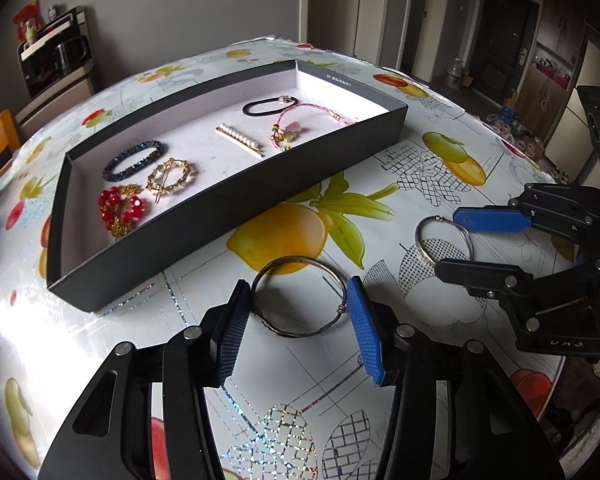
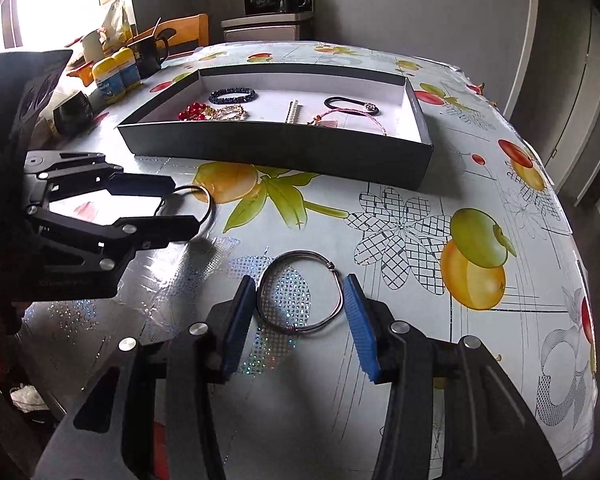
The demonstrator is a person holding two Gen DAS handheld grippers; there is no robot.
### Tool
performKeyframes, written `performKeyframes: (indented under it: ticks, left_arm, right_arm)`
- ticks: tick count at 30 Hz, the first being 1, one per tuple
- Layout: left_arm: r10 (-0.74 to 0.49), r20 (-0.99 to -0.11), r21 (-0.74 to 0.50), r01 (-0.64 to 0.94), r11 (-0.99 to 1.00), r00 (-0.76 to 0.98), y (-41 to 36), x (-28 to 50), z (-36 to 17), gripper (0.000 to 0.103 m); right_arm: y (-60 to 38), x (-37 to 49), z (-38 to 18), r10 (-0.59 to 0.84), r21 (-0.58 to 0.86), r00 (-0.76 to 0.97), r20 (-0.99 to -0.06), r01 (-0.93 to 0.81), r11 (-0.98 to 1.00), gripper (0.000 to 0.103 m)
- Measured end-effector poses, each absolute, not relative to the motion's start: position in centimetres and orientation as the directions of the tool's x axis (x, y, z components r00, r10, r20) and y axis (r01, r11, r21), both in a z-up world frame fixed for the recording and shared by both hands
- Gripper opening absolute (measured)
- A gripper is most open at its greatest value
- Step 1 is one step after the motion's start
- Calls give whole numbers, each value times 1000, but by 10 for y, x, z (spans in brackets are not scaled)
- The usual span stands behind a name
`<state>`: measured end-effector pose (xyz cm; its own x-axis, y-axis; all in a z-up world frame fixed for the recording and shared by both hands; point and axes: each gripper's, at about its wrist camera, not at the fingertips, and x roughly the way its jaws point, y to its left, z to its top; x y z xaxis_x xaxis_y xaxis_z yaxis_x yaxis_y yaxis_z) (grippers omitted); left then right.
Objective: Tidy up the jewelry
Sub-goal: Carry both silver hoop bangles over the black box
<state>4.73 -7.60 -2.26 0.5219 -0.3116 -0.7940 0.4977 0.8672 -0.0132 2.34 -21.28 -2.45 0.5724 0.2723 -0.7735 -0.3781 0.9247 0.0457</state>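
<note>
With jaws apart, the left gripper (image 1: 300, 320) brackets a thin dark wire bangle (image 1: 300, 296) lying flat on the fruit-print tablecloth (image 1: 440, 160), while the right gripper (image 2: 300, 320), likewise spread, brackets a silver coiled-wire bangle (image 2: 300, 292) near the shallow black jewelry tray (image 2: 280, 148).

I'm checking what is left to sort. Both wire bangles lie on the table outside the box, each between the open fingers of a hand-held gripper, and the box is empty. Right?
Not quite: the box is not empty. The left wrist view shows jewelry already inside it. The rest holds.
</note>
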Motion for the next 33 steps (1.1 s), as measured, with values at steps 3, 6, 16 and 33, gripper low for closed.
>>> performKeyframes:
  ticks: [3, 6, 16, 33]
  left_arm:
    - [-320, -784, -14, 500, 866, 532, -75, 44, -17, 52]
    - [-331, -775, -17, 505, 863, 539, -73, 41, -10, 52]
    - [-344, -726, 4, 505, 863, 595, -59, 39, 29, 52]
    - [-322, -775, -56, 449, 892, 544, -52, 136, 20, 52]
  right_arm:
    - [-214, 23, -22, 275, 50, 580, -767, -374, 926, 45]
    - [-213, 22, -18, 276, 45, 587, -761, -376, 925, 45]
    - [-211, 32, 20, 301, 40, 637, -710, -390, 920, 45]
    - [-182, 160, 39, 338, 110, 638, -692, -369, 923, 45]
